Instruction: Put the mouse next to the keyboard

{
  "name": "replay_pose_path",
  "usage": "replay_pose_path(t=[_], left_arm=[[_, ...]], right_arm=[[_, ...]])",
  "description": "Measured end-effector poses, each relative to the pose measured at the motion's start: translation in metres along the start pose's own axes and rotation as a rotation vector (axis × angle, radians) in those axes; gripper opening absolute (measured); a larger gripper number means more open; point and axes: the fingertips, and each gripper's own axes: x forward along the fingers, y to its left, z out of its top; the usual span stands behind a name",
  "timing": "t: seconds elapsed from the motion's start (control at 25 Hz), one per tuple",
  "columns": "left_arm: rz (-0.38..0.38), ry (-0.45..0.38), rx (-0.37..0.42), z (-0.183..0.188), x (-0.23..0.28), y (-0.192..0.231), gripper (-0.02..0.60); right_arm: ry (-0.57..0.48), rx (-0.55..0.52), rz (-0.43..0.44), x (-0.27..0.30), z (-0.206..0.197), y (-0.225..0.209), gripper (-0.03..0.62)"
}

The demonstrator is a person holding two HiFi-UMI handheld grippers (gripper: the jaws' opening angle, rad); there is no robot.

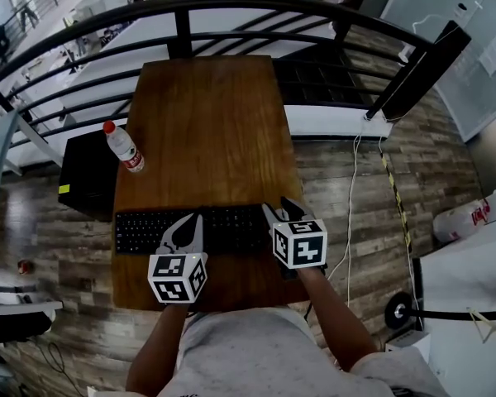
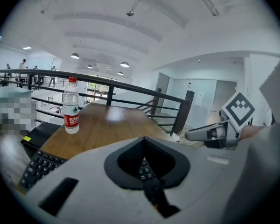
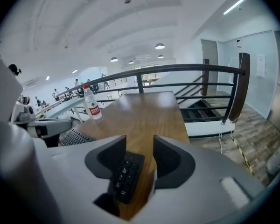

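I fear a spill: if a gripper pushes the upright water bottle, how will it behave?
Probably tips easily: the bottle is tall, narrow and upright. Likely rolls afterwards, being round, perhaps off the table edge beside it.

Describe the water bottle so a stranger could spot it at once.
Find the wooden table by the dark railing. A black keyboard lies across its near end; the water bottle stands upright at the left edge beyond it. It is the only clear plastic thing there, with a red cap and red label.
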Motion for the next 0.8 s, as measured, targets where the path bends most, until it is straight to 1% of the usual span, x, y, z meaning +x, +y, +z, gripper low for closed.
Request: replay_pose_path(t=[0.2, 0.32, 0.44, 0.56, 0.68, 0.8], left_arm=[[0.022, -0.031, -0.009, 0.012, -0.006, 0.006, -0.005], [0.028, -0.046, -0.005, 0.016, -0.009, 0.007, -0.005], [0.028, -0.054, -0.003, 0.018, -0.01, 0.007, -0.005], [0.025, -0.056, -0.004, 0.019, -0.01, 0.007, -0.005], [0.025, -0.057, 0.0, 0.02, -0.01, 0.008, -0.005], [0.023, -0.056, -0.001, 0.021, -0.01, 0.009, -0.005]], right_arm=[[-0.092, -0.051, 0.08, -0.013, 0.033, 0.029, 0.161], [-0.142, -0.082, 0.113, -0.02, 0.044, 0.043, 0.143], [-0.178, -0.1, 0.132, -0.024, 0.05, 0.051, 0.121], [-0.197, -0.098, 0.149, -0.027, 0.053, 0.055, 0.085], [-0.209, -0.108, 0.15, -0.028, 0.054, 0.058, 0.014], [-0.22, -0.131, 0.154, -0.03, 0.055, 0.062, 0.011]])
